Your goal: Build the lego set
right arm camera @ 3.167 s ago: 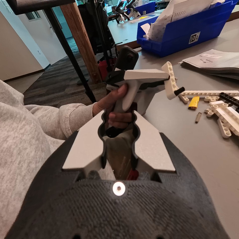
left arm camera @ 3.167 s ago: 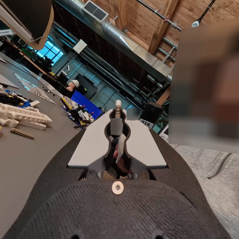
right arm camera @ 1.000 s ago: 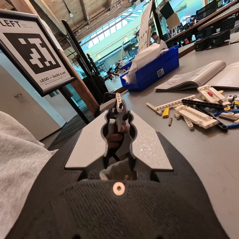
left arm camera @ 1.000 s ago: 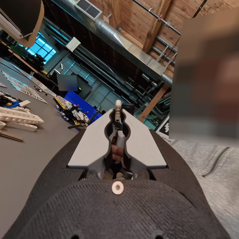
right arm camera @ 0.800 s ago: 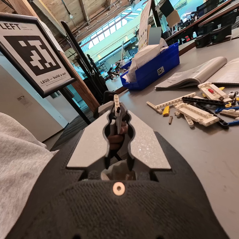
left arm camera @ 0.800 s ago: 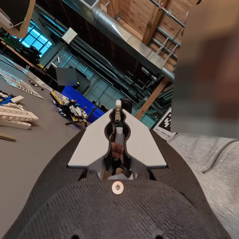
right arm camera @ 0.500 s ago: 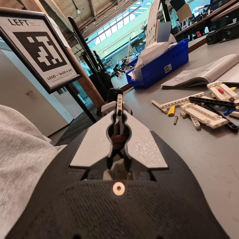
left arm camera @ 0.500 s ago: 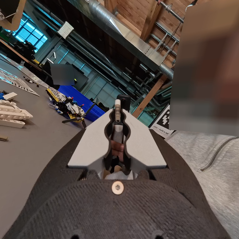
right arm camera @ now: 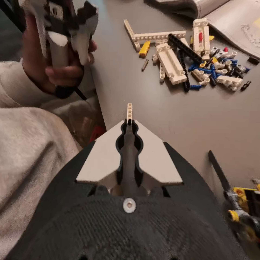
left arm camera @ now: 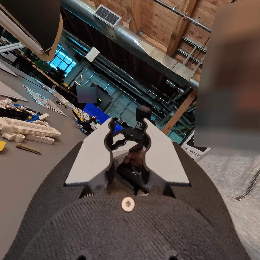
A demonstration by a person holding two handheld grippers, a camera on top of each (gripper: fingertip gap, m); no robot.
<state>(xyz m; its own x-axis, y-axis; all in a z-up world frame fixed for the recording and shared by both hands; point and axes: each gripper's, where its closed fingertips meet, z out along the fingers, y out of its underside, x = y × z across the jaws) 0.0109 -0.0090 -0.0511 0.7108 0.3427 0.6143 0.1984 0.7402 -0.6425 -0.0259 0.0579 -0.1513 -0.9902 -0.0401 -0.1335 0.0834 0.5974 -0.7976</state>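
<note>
Beam passed left-to-right | left claw gaping, empty | right claw clamped on beam | advice: carry level toward bench pile

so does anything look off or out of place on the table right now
Nothing stands out. The right tool is shut on a white beam, the left tool is open and empty, and the loose parts lie in a heap on the table, as expected mid-build.

Ahead of me a grey bench carries an open booklet at its far right. Overhead run a silver duct and wooden beams; a blue bin stands beyond.
</note>
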